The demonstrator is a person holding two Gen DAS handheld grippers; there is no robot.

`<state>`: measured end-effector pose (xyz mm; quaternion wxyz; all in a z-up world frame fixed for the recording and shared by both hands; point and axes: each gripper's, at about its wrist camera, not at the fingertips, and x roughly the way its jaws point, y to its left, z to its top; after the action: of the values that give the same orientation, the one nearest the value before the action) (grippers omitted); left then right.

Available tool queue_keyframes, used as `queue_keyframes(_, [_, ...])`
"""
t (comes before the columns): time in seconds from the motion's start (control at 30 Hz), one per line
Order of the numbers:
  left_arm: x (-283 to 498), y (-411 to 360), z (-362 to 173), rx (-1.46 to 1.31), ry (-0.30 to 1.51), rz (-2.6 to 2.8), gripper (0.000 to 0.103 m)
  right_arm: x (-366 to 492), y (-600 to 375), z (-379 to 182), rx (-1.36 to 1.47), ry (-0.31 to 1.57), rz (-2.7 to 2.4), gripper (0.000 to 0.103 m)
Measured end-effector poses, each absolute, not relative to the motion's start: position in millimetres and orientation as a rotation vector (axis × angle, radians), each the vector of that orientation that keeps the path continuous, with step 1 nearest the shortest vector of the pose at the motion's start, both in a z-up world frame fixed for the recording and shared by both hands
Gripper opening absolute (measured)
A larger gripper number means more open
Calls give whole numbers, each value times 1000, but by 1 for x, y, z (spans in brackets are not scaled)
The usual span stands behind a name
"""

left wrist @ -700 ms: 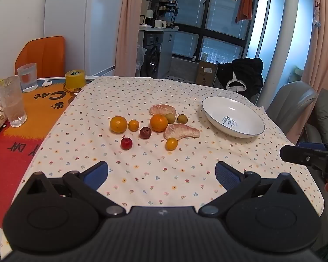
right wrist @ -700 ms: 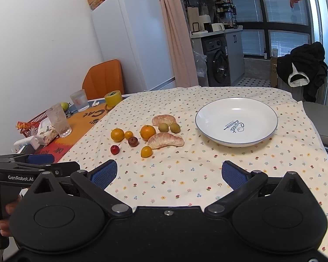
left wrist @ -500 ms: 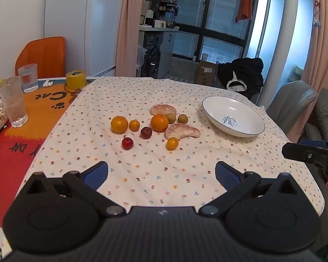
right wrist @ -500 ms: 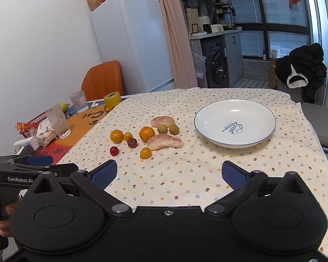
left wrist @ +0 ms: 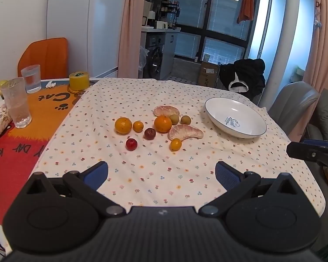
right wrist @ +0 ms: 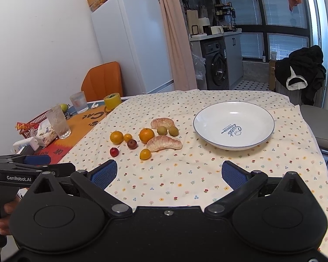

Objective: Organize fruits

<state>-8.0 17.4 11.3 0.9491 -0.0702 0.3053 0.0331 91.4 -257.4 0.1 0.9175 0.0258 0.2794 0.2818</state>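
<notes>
Your worktop carries a flowered cloth, and everything the task needs sits on its far half, so both grippers have open cloth to cross before reaching anything.

The plate, white with a blue rim, lies at about one o'clock in the right wrist view and holds nothing; it looks like the natural place to gather the fruit, which would explain why it sits apart from the cluster with clear cloth around it.

The fruit is bunched at about eleven o'clock from your right gripper. Largest are two peeled segments, one near, one at the back. Next come two oranges, well apart across the cluster. Then two small green fruits side by side at the back, nearly touching. Smallest are two little orange ones, a dark red one and a bright red one at the near left edge. Nothing is in the plate, so I judge the sorting not yet begun.

Your right gripper hovers over the near cloth with its blue pads spread wide and nothing between them. Your left gripper is likewise wide apart and empty, facing the cluster at twelve o'clock, well short of it.
</notes>
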Motion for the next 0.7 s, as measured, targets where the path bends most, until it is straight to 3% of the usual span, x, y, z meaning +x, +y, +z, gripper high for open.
queue_keyframes(0.7, [-9, 20, 12, -150, 618, 62, 103, 94, -254, -3, 45, 585, 563, 103])
